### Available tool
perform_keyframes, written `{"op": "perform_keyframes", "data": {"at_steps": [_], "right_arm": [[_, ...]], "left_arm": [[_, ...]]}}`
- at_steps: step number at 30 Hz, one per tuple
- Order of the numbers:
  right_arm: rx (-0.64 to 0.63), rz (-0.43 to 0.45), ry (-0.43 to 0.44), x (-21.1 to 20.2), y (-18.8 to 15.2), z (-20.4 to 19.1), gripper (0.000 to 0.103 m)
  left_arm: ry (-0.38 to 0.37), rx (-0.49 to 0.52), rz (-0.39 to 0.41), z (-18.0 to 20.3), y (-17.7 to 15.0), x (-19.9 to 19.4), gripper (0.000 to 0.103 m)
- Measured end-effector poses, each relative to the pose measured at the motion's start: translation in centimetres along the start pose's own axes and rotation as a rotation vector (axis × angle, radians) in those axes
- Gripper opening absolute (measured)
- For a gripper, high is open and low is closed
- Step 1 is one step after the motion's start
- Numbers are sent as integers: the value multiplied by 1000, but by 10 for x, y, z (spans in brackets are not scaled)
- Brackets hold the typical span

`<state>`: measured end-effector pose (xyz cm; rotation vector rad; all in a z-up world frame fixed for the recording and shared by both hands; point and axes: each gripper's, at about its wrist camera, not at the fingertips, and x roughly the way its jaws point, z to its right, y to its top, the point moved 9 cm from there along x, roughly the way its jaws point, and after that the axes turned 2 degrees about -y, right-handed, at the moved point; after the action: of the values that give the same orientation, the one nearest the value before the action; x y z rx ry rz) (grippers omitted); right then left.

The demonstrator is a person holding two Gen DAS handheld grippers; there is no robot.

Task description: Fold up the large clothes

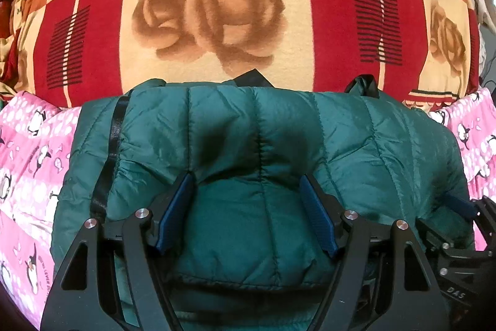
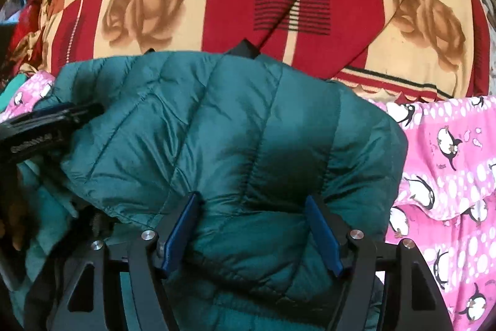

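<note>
A dark green quilted puffer jacket (image 1: 263,145) lies folded in a thick bundle on the bed; it also fills the right wrist view (image 2: 223,129). My left gripper (image 1: 246,185) is open, its blue pads (image 1: 175,207) spread wide with a bulge of jacket between them. My right gripper (image 2: 252,203) is open too, its pads (image 2: 322,234) set either side of a jacket fold. Each gripper shows at the edge of the other's view: the right one in the left wrist view (image 1: 458,207), the left one in the right wrist view (image 2: 62,117). A black zipper strip (image 1: 111,145) runs down the jacket's left side.
A red, orange and cream blanket with rose prints (image 1: 217,14) covers the bed beyond the jacket. A pink penguin-print sheet (image 1: 28,160) lies under the jacket on both sides, also in the right wrist view (image 2: 449,160). Crumpled fabrics (image 2: 28,45) sit far left.
</note>
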<state>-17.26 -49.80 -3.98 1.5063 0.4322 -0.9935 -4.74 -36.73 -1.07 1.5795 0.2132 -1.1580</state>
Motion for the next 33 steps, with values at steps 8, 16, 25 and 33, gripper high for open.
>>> {"op": "perform_keyframes", "data": {"at_steps": [8,16,25,33], "right_arm": [[74,49,51,-41,4,21,68],[123,-7,-10,-14,-5,49,70],[207,-45,29,8,-18,59,84],[193,-29,3,9,-18,56,84]], "left_arm": [[20,-17,51,-19,5,-35,72],[20,-55,30,-38,-3,-23,72],[24,-49,35,-37,-4,-15,73],[30,-44,38,-35,-4,-14,73]]}}
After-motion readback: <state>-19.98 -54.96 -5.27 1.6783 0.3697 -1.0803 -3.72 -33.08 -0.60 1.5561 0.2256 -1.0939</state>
